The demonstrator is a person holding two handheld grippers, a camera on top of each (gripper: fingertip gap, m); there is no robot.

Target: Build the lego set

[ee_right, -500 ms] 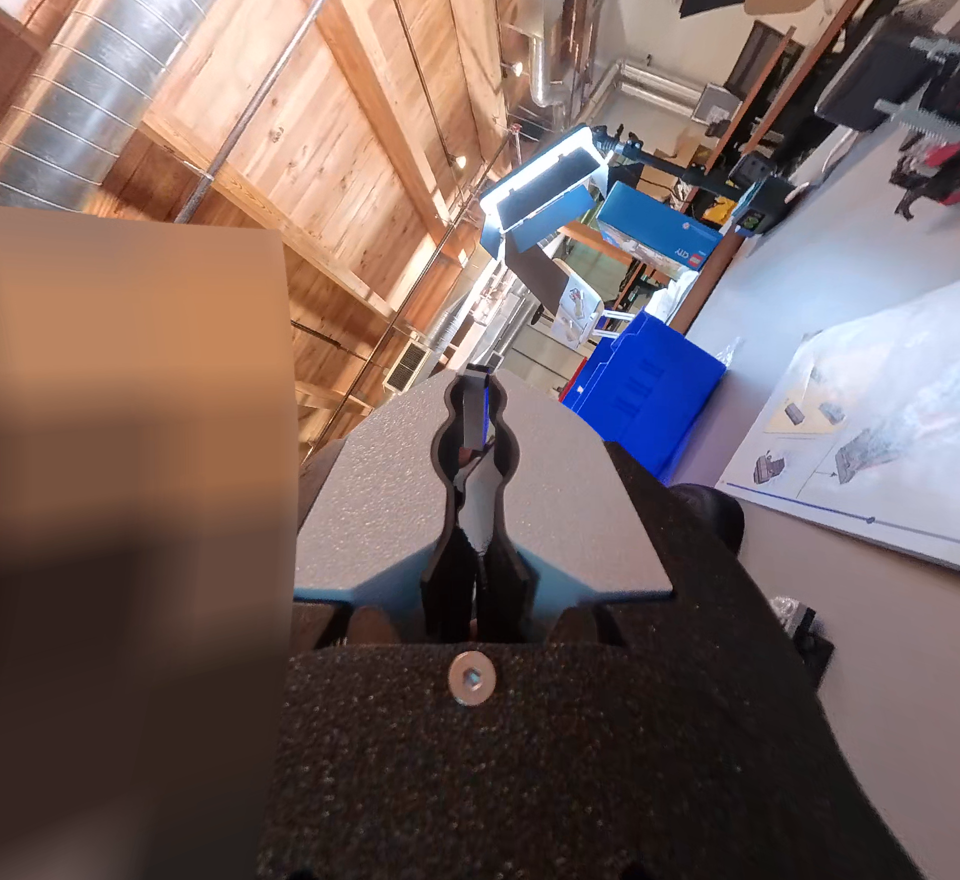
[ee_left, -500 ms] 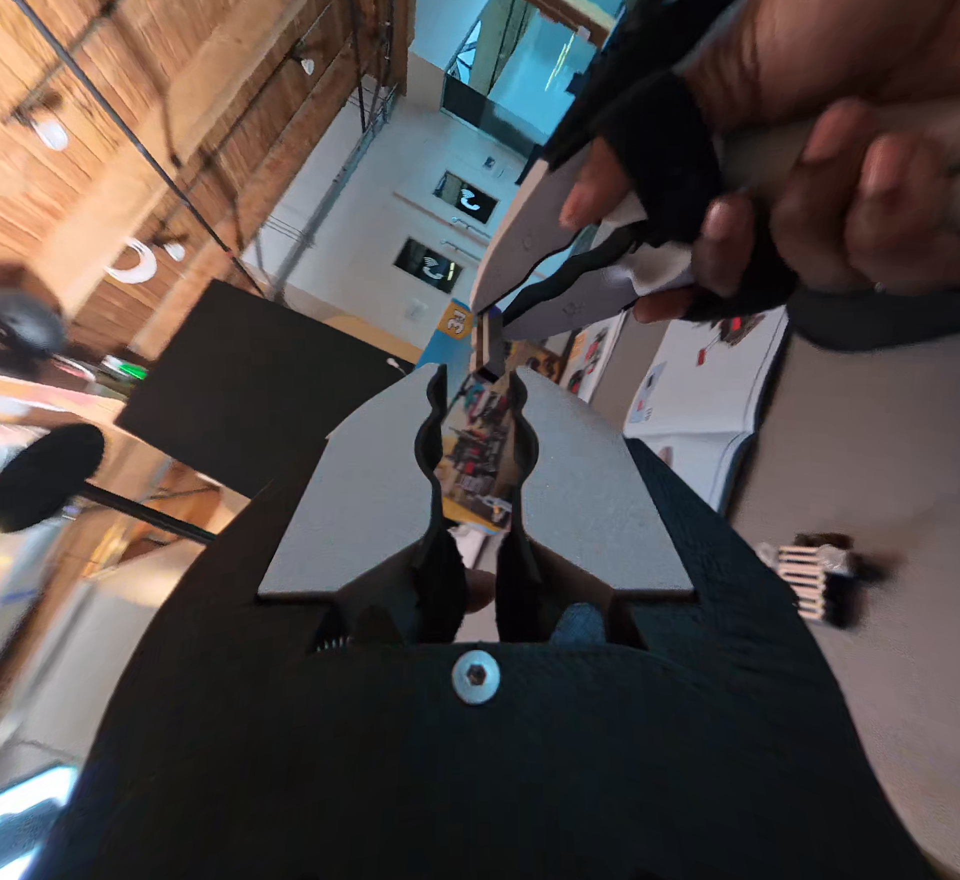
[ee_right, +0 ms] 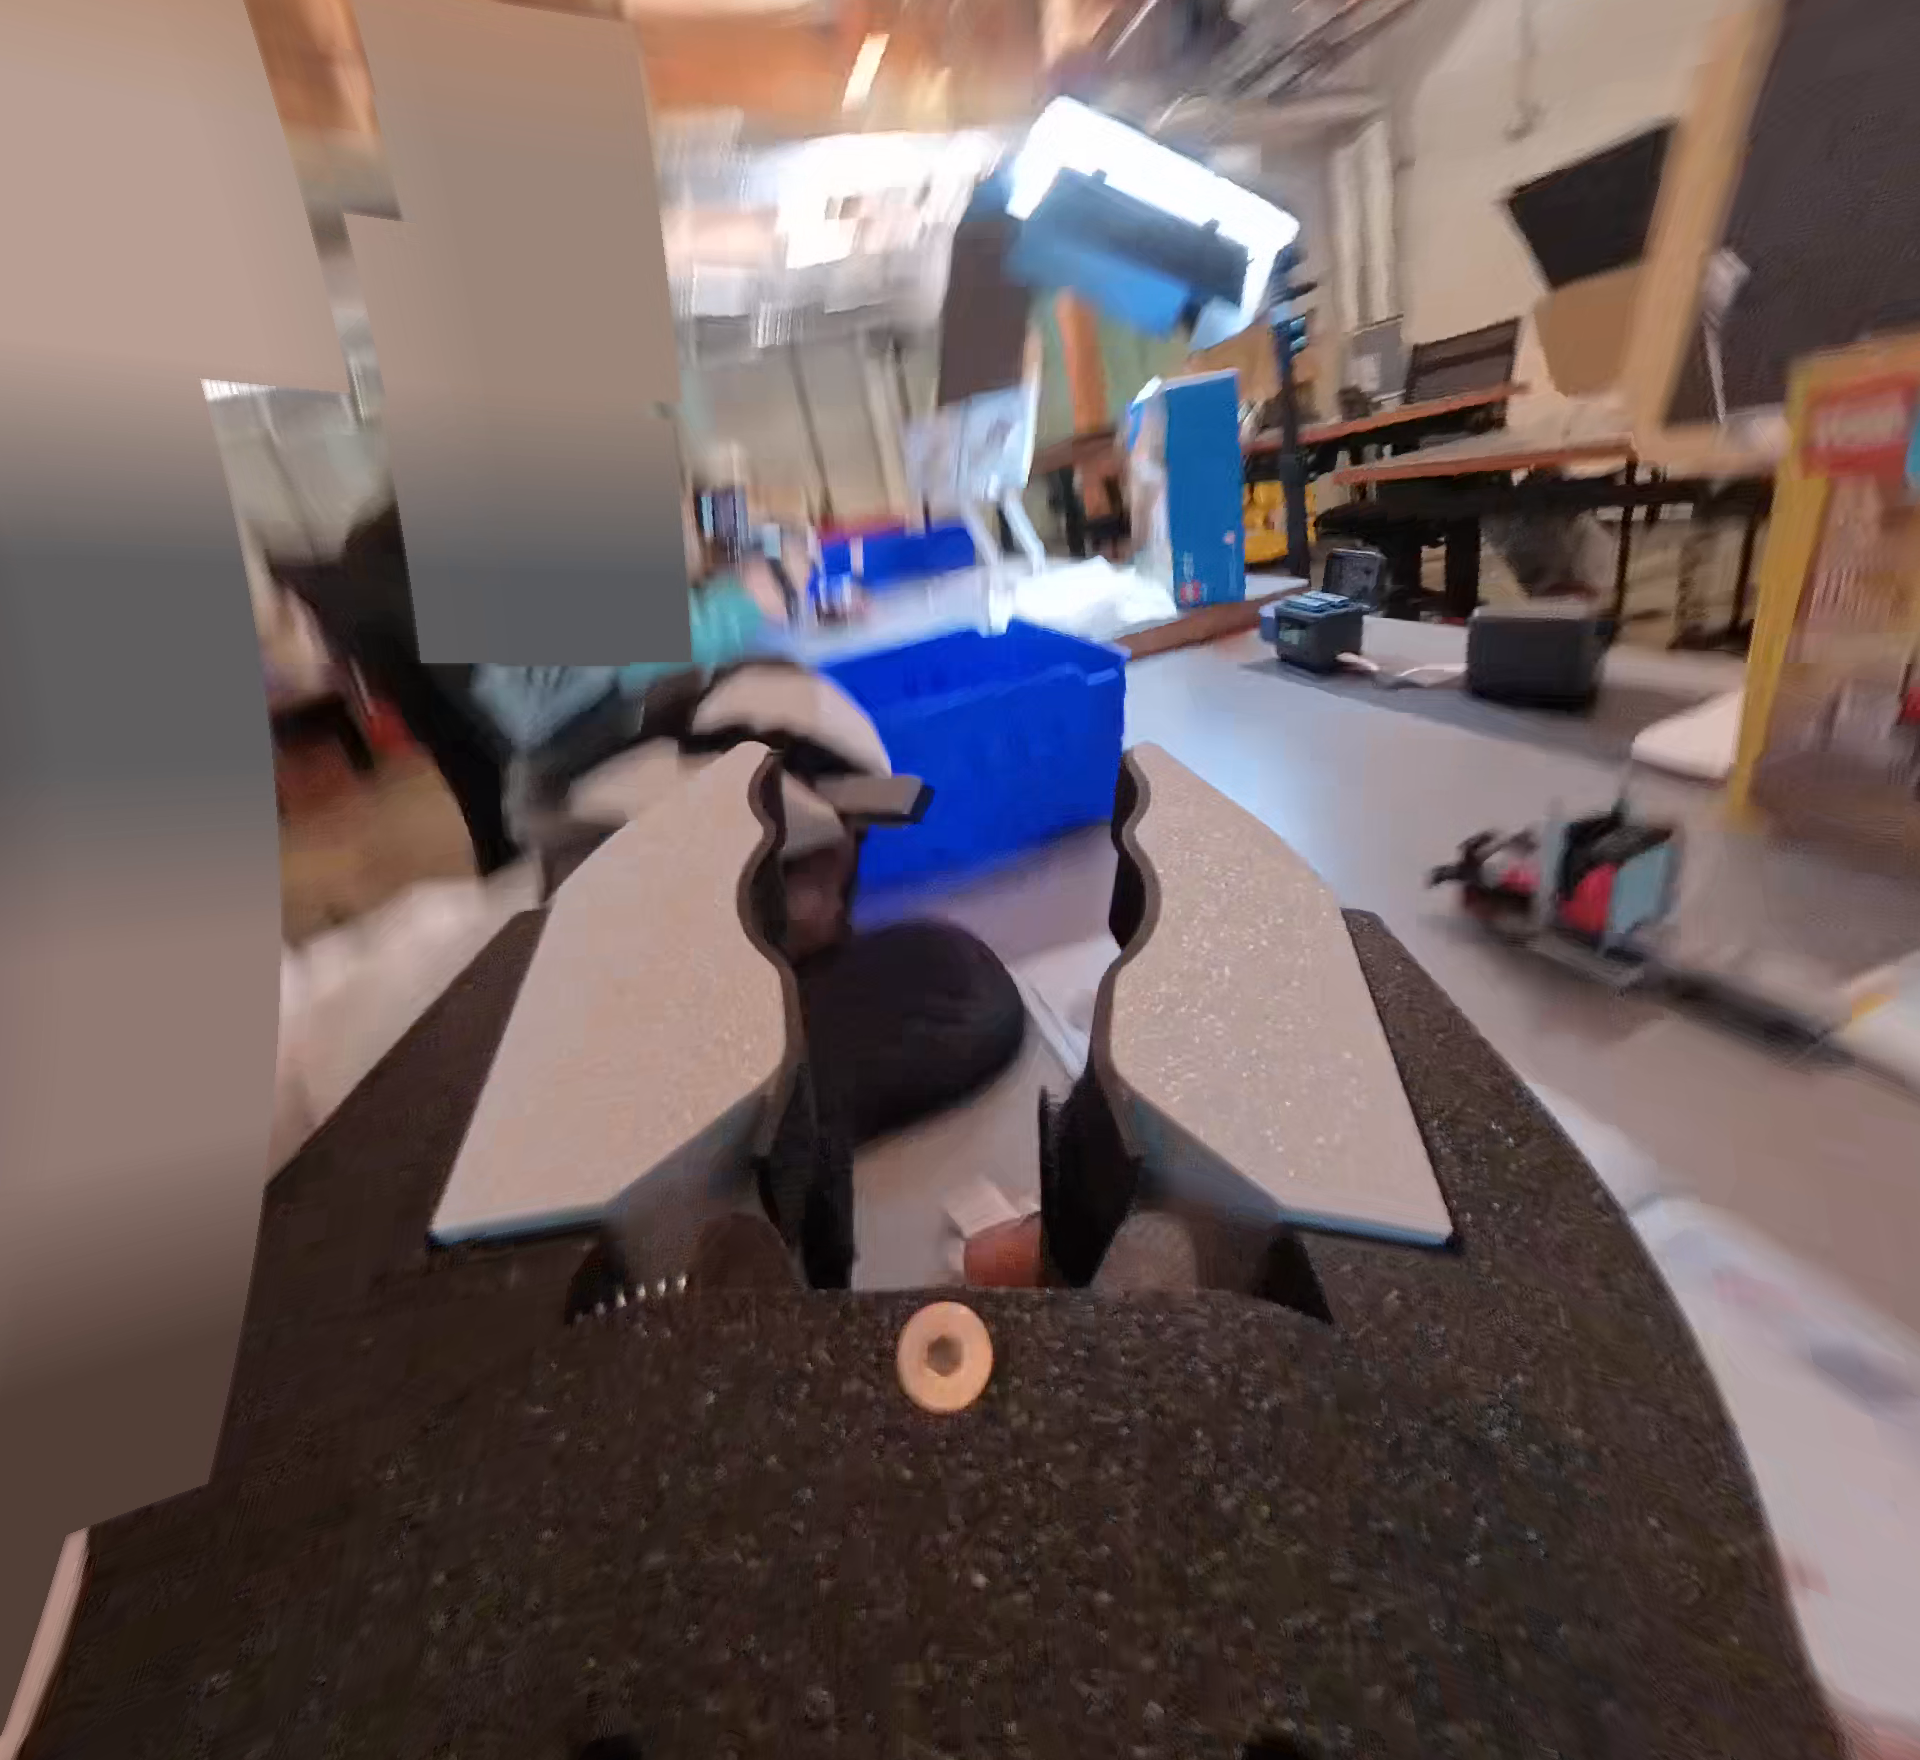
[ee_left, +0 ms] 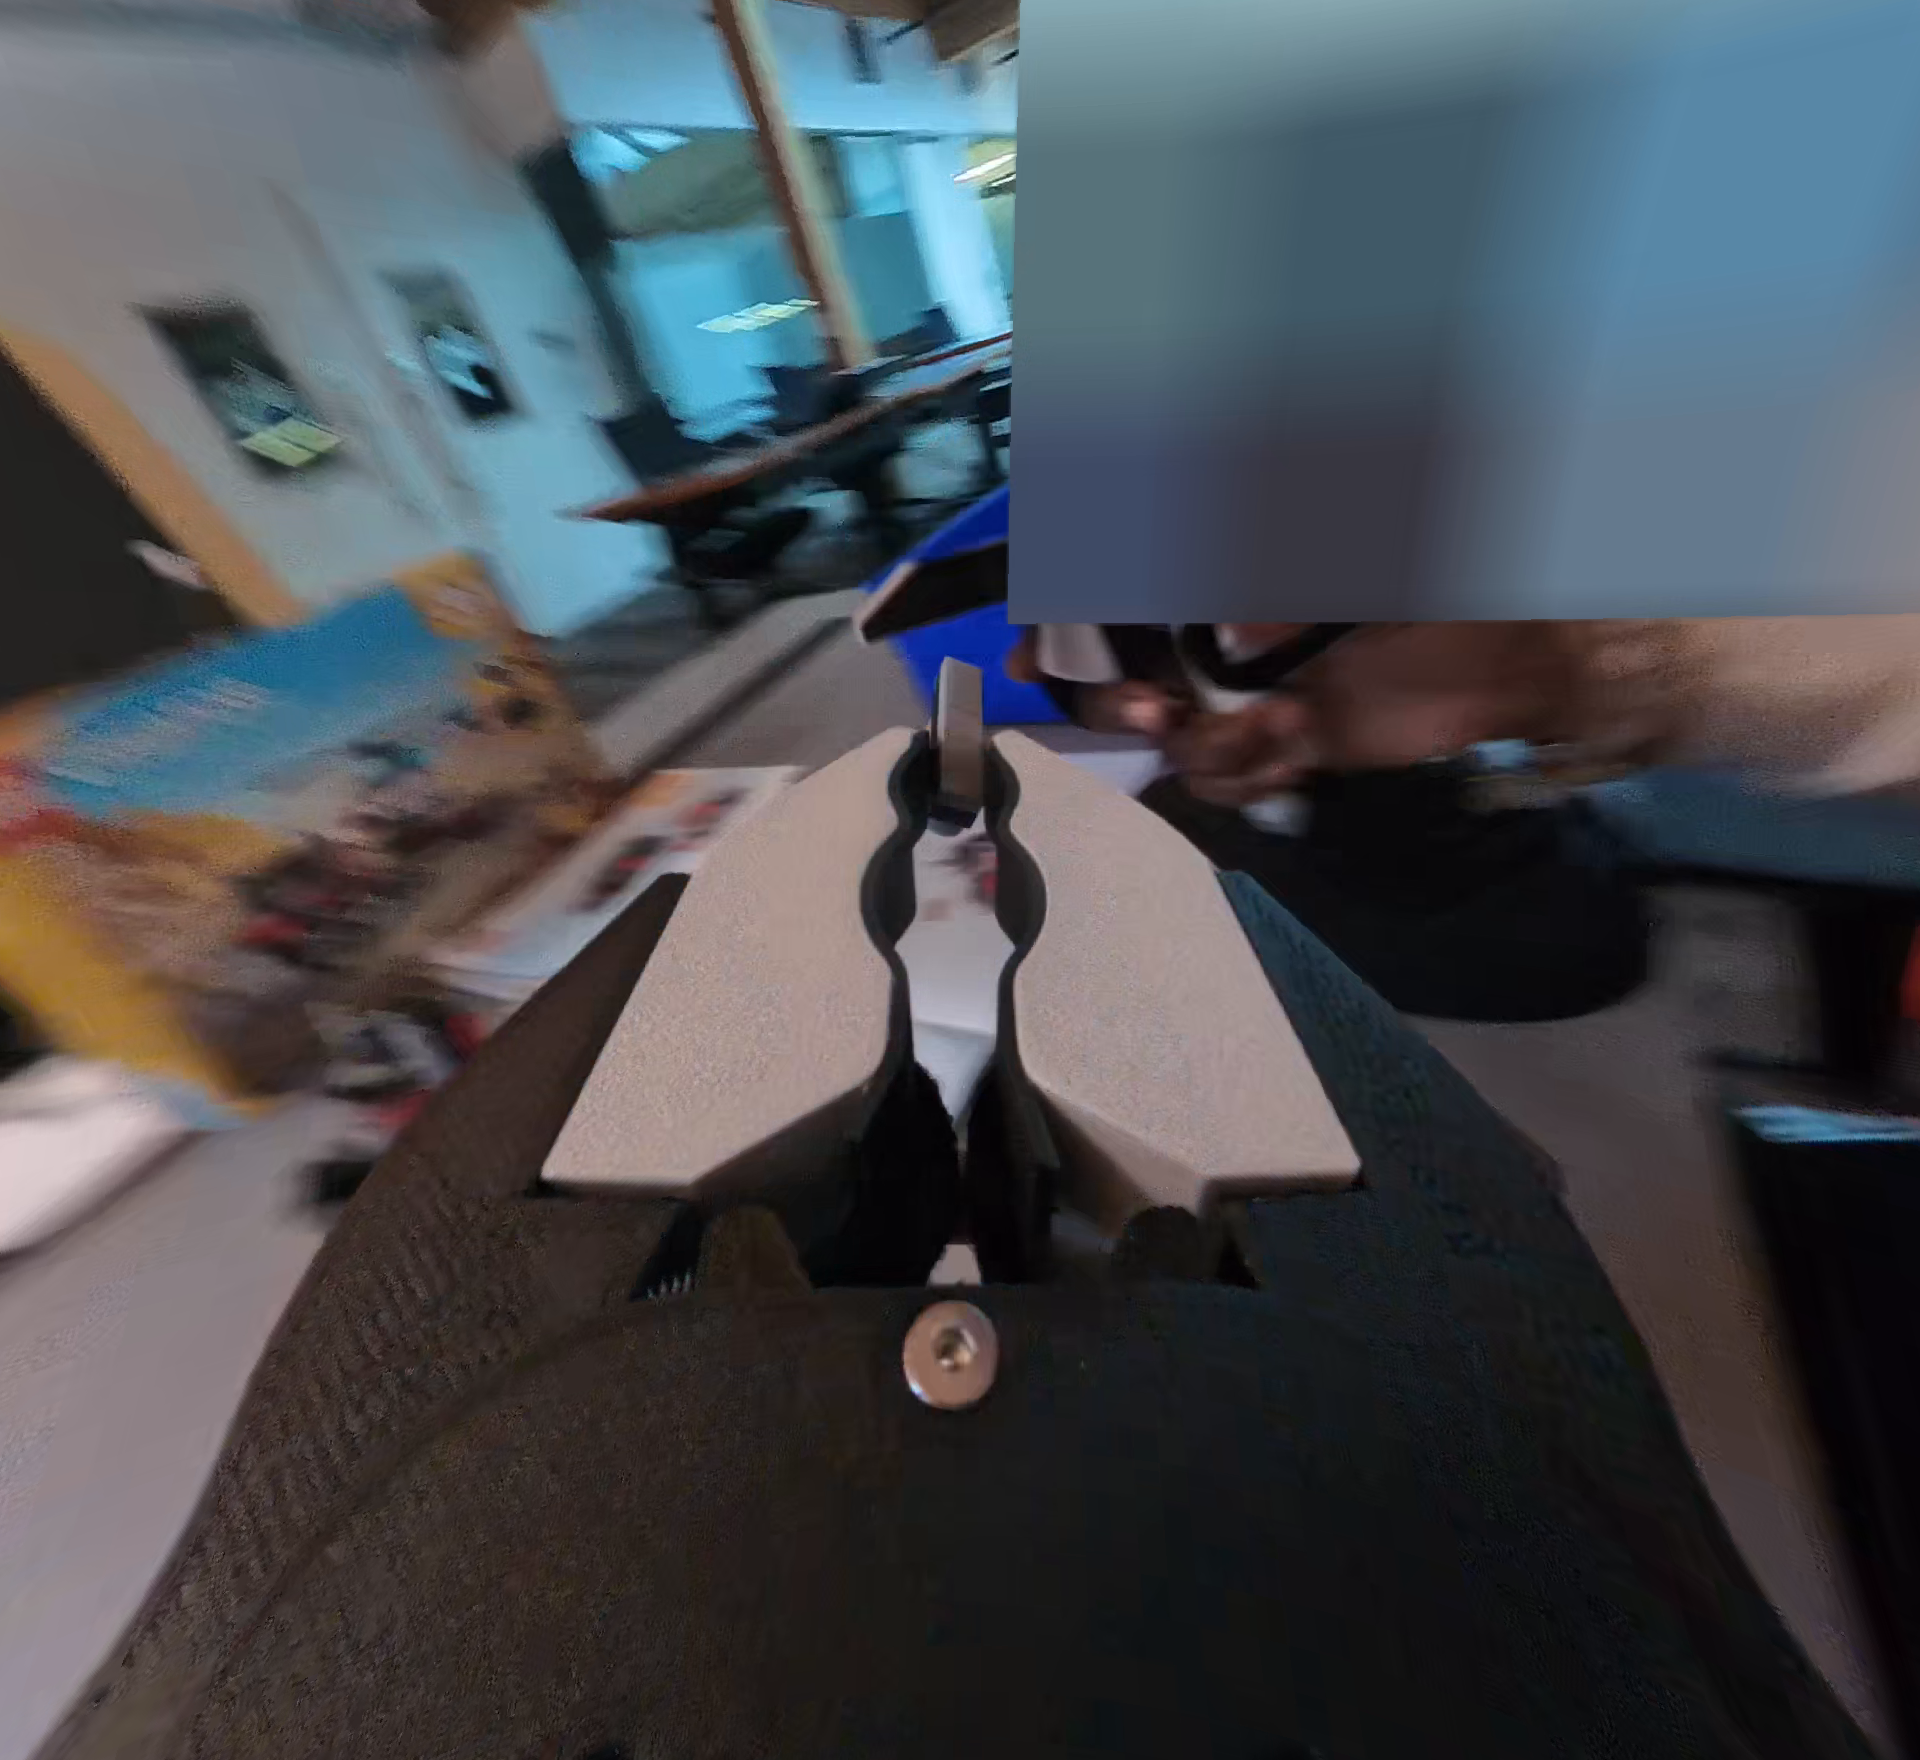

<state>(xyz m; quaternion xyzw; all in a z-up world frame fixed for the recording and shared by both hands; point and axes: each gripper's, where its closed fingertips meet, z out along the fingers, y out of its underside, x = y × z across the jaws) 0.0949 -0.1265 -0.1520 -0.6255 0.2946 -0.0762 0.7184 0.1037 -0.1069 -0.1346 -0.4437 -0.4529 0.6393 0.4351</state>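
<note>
Between the fingertips of the left gripper (ee_left: 954, 754) a small grey lego piece (ee_left: 956, 734) stands upright, pinched at the very tips. Right gripper (ee_right: 940, 775) has its jaws spread, nothing between them. Far right, a partly built model (ee_right: 1569, 879) rests on the grey table (ee_right: 1299, 775), blurred; a blue bin (ee_right: 987, 744) sits beyond.

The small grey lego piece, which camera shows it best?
The left wrist view: the small grey lego piece stands sharp, pinched at the left gripper tips. The right wrist view shows it side-on, blurred, beyond the open right gripper.
</note>
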